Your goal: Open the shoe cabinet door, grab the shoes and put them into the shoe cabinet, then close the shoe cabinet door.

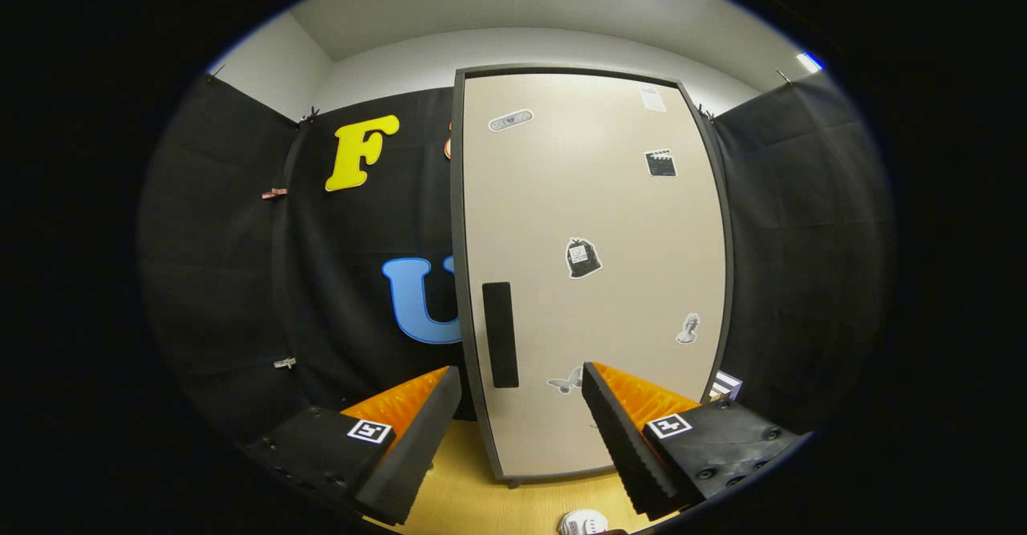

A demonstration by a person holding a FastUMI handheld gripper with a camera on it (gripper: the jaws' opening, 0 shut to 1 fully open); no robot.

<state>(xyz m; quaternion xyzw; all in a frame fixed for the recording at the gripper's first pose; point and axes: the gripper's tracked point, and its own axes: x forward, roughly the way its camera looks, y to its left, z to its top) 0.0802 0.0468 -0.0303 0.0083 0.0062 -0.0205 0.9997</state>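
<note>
The tool [521, 407] sits wide open at the bottom of the frame, holding nothing. Its two fingers [401, 455] are black wedges with ribbed, sawtooth inner faces and bright orange backs, each carrying a small square black-and-white marker. They angle in toward each other but stay well apart, with bare space between.

Straight ahead, beyond the fingers and filling the centre of the frame, stands the cabinet [594, 270]. It is tall, upright and rectangular, bowed by the lens. The door is shut, a smooth matte beige panel inside a thin dark grey frame. A slim black vertical handle [500, 334] runs down the door's lower left, close to that edge and just above the gap between the fingers. Small stickers [583, 257] dot the panel: a pill-shaped one at upper left, a clapperboard at upper right, a dark bag shape in the middle, a pale bust at lower right, a faint butterfly near the right finger's tip.

The cabinet rests on short feet on a pale wood-grain floor [465, 503]. At the bottom centre of the frame, between the fingers, a rounded white object [582, 523] pokes into view, too cut off to tell what it is.
</note>
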